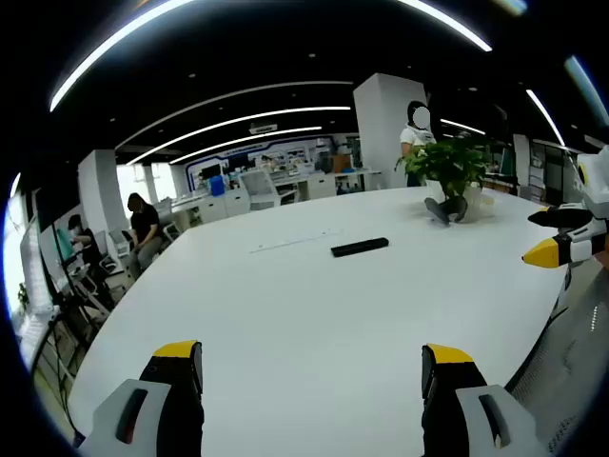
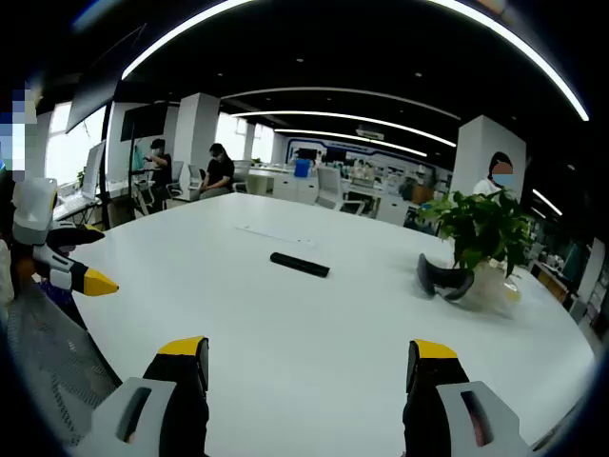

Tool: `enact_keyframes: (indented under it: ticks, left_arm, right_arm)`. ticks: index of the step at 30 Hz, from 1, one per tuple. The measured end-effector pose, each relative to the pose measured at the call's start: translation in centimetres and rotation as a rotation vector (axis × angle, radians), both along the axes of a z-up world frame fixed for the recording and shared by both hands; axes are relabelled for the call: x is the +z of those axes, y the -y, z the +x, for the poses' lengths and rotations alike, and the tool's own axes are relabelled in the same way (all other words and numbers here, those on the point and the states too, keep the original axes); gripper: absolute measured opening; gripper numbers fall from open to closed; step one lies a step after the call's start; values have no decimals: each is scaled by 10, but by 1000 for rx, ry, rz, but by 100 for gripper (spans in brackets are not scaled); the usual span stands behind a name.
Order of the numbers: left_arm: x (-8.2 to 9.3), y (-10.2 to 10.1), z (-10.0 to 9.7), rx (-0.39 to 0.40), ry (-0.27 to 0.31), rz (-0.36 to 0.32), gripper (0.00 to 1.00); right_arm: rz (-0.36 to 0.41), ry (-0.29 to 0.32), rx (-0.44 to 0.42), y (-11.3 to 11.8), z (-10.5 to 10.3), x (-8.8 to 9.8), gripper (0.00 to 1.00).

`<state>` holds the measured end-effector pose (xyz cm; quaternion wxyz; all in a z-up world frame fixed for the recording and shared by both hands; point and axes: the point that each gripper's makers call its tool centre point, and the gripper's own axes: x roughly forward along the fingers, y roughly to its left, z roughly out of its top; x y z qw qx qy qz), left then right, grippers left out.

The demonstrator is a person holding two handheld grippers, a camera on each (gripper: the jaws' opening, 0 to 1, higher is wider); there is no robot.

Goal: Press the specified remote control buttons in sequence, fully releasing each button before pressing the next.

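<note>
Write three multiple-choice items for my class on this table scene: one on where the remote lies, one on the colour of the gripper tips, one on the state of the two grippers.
1. Where does the remote lie?
A. flat on the white table
B. inside the plant pot
C. on a chair

2. What colour are the gripper tips?
A. red
B. yellow
C. green

3. How do the left gripper and right gripper stand?
A. both shut on the remote
B. one holding the plant
C. both open and holding nothing

Key: 1 A, the remote rests on bare tabletop; 2 B, each jaw ends in yellow; 3 C, wide gaps show between the jaws.
</note>
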<state>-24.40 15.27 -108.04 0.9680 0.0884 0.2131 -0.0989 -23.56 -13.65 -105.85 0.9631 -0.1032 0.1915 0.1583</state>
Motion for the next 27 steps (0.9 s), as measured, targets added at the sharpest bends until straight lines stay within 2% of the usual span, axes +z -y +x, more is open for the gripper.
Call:
enact_keyframes:
  ticks: [27]
  left_arm:
    - [0,-1,0,13,-4,-10,100]
  right_arm:
    - [2,-6,-4,1,0,-1,85]
